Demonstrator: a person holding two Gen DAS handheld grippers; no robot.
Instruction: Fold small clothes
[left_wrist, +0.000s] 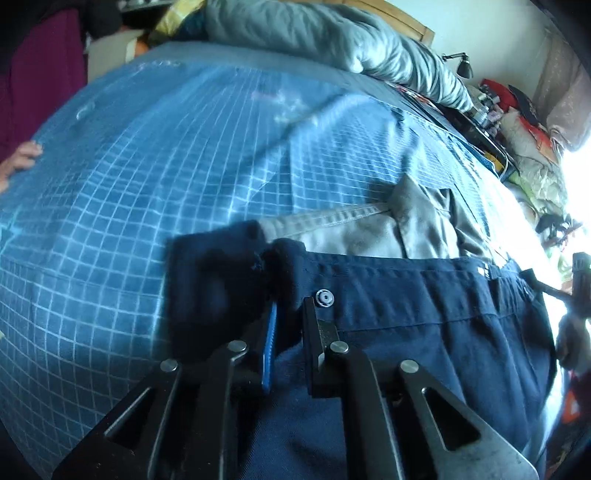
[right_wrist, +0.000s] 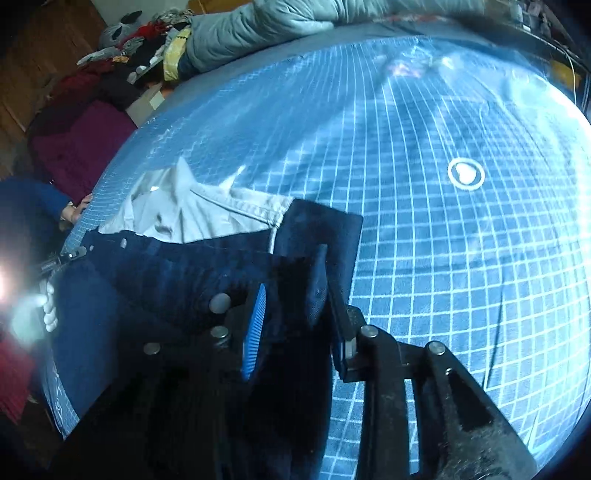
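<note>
Navy trousers with a metal snap hang from both grippers over a blue grid mat. My left gripper is shut on the waistband just left of the snap. My right gripper is shut on the other end of the navy trousers, where a folded flap sticks out past its fingers. Light grey cloth with stitched seams shows beyond the waistband, also as grey cloth; I cannot tell if it is lining or a separate garment. Each gripper appears at the edge of the other's view.
The blue grid mat carries a white ring mark. A grey quilt lies along its far edge. A person's hand rests on the mat's left rim. Clutter and a small lamp stand at the far right.
</note>
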